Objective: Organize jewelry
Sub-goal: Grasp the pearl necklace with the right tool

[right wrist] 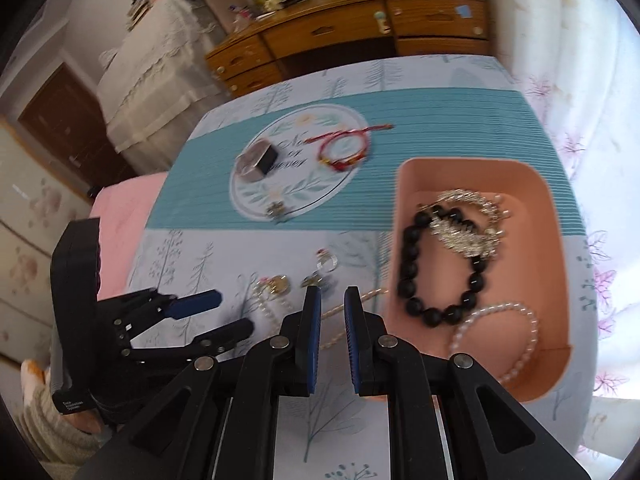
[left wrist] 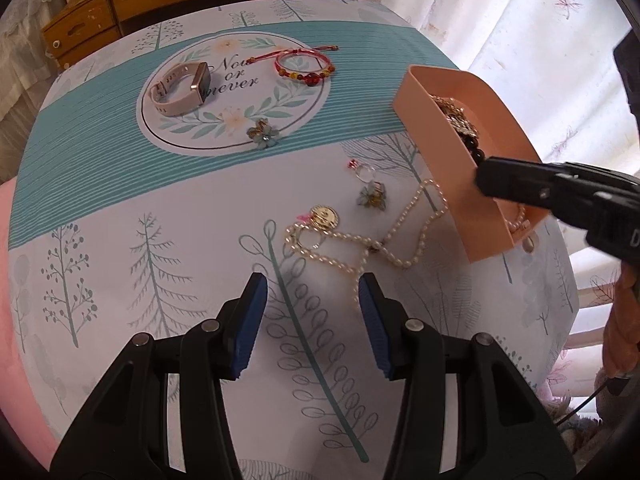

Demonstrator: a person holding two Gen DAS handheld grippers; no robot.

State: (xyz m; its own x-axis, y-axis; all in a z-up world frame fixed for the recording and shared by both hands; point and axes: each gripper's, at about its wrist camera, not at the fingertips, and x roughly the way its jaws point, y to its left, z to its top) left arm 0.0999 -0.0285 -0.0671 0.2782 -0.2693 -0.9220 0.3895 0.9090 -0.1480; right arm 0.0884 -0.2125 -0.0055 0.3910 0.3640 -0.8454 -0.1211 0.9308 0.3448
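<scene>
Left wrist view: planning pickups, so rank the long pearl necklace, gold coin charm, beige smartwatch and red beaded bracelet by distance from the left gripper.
From the left gripper:
1. Long pearl necklace, just ahead.
2. Gold coin charm, ahead.
3. Beige smartwatch, far left.
4. Red beaded bracelet, far centre.

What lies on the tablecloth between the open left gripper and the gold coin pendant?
In the left wrist view, only the pearl necklace crosses between the left gripper and the gold coin pendant.

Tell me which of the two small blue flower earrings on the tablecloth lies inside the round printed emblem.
The blue flower earring at the emblem's lower edge. The other blue flower earring lies outside, on white cloth beside the clear ring.
</scene>
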